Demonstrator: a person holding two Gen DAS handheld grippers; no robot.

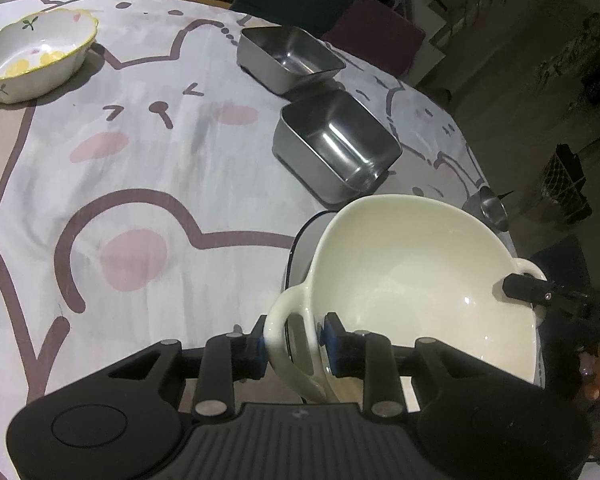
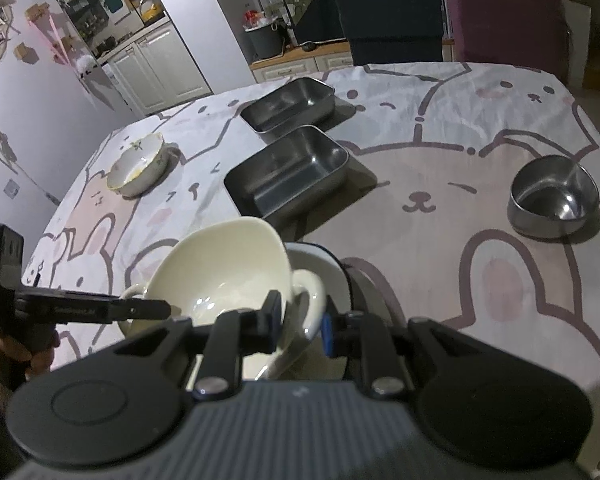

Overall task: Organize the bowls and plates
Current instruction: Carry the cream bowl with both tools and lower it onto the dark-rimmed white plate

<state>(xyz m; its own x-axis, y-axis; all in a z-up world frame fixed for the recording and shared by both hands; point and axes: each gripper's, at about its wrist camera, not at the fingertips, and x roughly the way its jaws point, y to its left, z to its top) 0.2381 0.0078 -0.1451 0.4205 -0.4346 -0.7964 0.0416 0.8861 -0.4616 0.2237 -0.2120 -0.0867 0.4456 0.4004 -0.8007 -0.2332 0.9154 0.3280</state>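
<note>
A cream two-handled bowl (image 1: 412, 280) is held between both grippers above a dark-rimmed white plate (image 1: 306, 248). My left gripper (image 1: 294, 344) is shut on the bowl's near handle. My right gripper (image 2: 300, 320) is shut on the opposite handle of the cream bowl (image 2: 220, 276), over the plate (image 2: 320, 264). The right gripper's finger also shows in the left wrist view (image 1: 540, 290). A flowered white bowl (image 1: 32, 60) sits far left; it also shows in the right wrist view (image 2: 138, 164).
Two rectangular steel trays (image 1: 336, 144) (image 1: 290, 56) stand mid-table, also in the right wrist view (image 2: 288, 174) (image 2: 290, 104). A round steel bowl (image 2: 554, 196) sits at the right, partly seen in the left wrist view (image 1: 492, 208). Chairs (image 2: 392, 20) stand behind the table's far edge.
</note>
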